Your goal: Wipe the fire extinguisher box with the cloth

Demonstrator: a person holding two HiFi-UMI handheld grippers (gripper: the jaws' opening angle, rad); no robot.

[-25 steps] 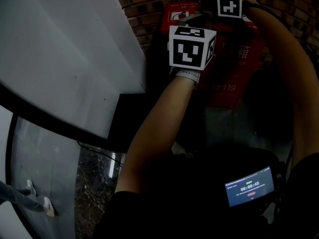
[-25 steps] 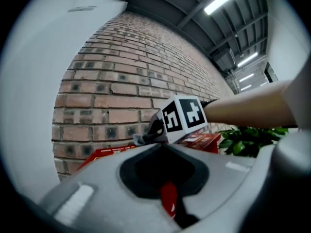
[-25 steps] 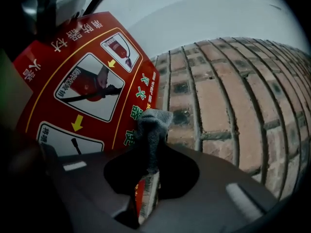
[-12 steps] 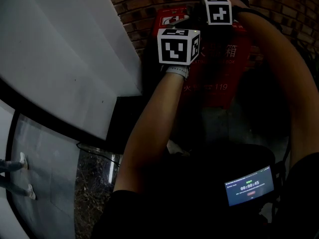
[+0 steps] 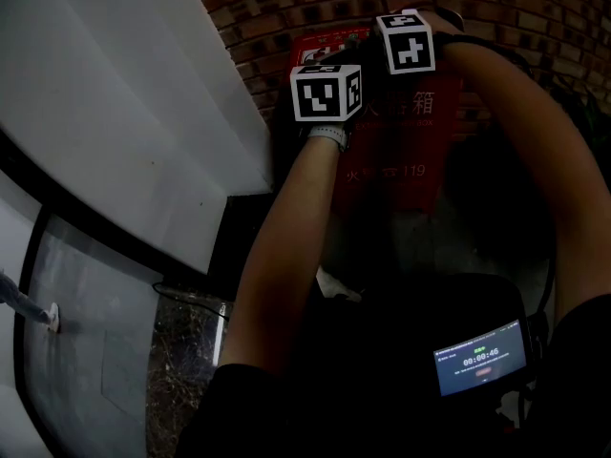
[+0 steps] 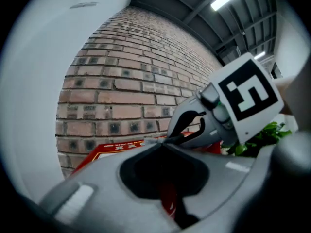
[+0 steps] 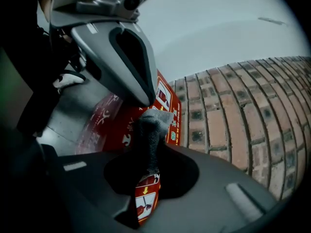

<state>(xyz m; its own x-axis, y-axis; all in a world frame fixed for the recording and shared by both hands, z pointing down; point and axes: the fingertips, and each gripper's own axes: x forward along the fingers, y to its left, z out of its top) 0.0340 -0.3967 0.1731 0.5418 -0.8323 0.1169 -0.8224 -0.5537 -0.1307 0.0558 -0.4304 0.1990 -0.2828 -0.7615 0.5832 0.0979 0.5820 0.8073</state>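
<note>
Pinching the grey cloth (image 7: 152, 126) tight, right gripper (image 7: 151, 152) sat over the red fire extinguisher box (image 7: 109, 125) just below it. Left gripper (image 6: 158, 143) looked closed on a cloth corner. Risk: opposing pulls could yank the cloth free, or the jaws could scrape the brick wall (image 7: 223, 115) beside them.

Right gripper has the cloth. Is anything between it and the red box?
Nothing visible. The cloth, pinched by the right gripper, hangs directly in front of the fire extinguisher box. The left gripper seems to pinch the cloth's upper corner, beside it, not in between.
</note>
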